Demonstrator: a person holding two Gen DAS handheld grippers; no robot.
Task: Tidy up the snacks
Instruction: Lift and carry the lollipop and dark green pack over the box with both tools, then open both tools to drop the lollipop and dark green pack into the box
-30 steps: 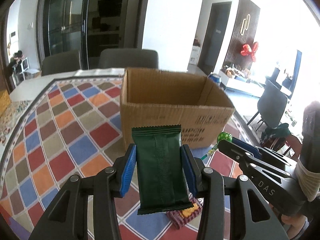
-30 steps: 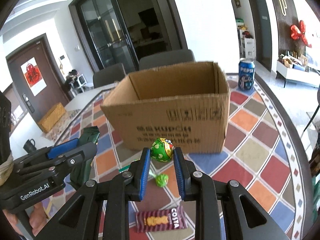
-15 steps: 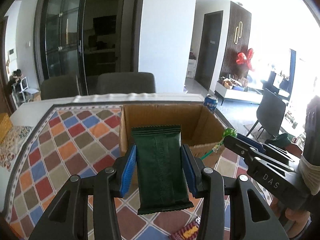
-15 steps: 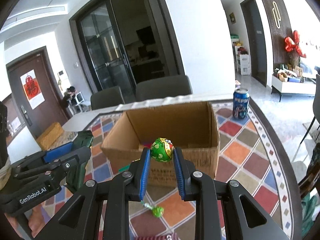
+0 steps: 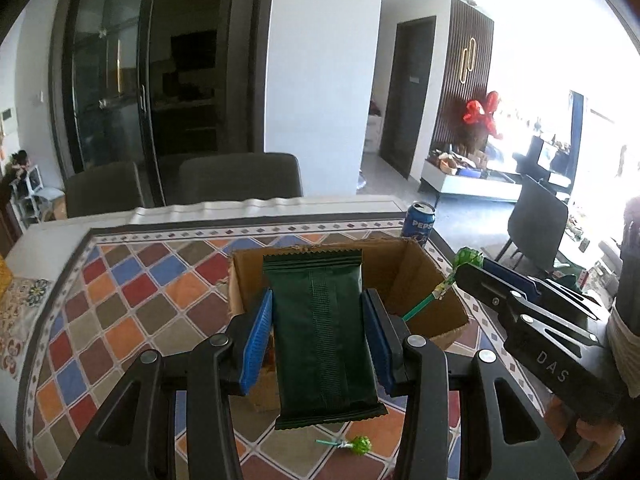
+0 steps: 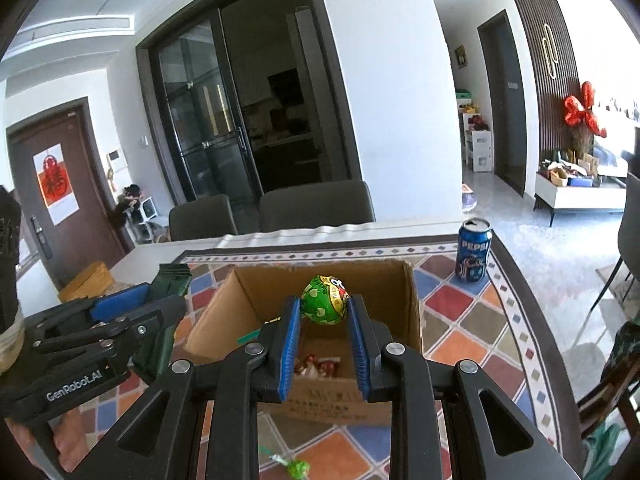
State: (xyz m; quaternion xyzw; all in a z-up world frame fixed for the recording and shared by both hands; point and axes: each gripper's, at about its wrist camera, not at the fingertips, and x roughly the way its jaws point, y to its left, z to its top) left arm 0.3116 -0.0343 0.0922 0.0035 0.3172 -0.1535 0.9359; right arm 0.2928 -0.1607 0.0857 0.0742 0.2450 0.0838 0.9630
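Left gripper [image 5: 318, 334] jaws clamped on a green packet [image 5: 322, 336], right gripper [image 6: 323, 334] jaws clamped on a lollipop [image 6: 325, 299], both above the cardboard box [image 6: 408, 320], loose lollipop [image 5: 354, 445] in front of the box

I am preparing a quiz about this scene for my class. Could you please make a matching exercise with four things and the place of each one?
Things:
1. dark green snack packet
2. large green lollipop
3. Pepsi can
4. small green lollipop

Places:
A. lying on the tablecloth in front of the cardboard box
B. clamped in the right gripper
C. standing on the tablecloth beyond the box
D. clamped in the left gripper

Pairs: 1-D, 2-B, 3-C, 4-A
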